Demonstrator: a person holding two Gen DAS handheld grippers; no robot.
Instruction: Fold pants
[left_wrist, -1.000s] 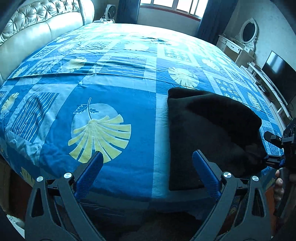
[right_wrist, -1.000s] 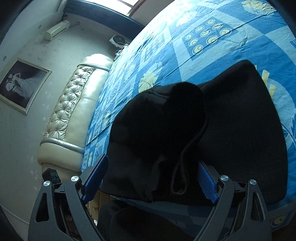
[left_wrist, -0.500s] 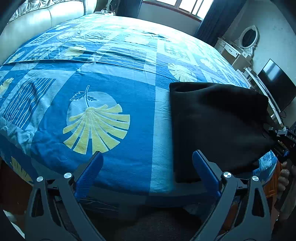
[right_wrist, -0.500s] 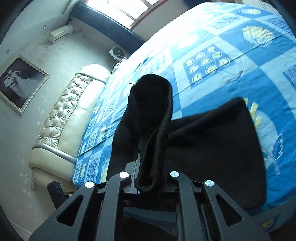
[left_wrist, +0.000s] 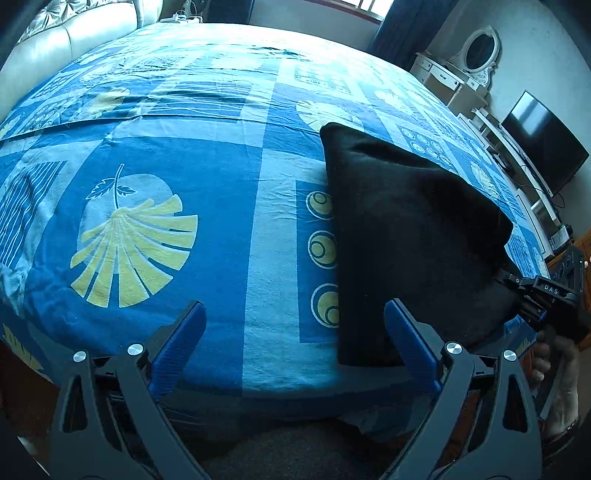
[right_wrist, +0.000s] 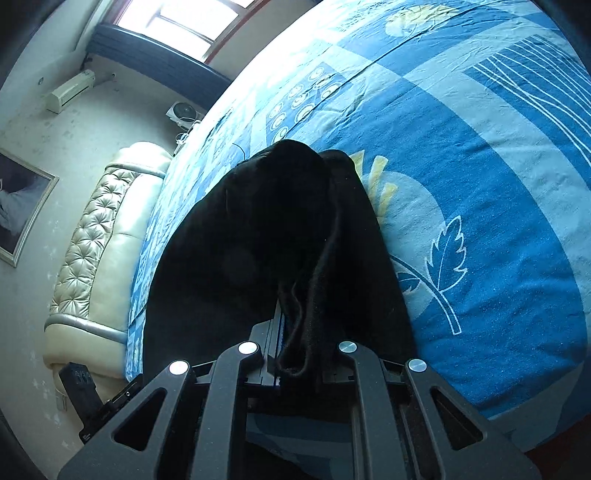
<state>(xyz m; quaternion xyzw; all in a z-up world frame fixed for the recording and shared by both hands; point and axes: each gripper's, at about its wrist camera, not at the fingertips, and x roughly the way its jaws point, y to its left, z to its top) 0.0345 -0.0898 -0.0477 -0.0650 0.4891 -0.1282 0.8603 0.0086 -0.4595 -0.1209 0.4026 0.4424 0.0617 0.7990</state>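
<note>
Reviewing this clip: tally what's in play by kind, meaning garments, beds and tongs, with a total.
Garments: 1, the black pants, one edge lifted.
Beds: 1, bed with a blue patterned sheet.
Tongs: 2, left tongs open and empty, right tongs shut on the pants.
Total: 4
</note>
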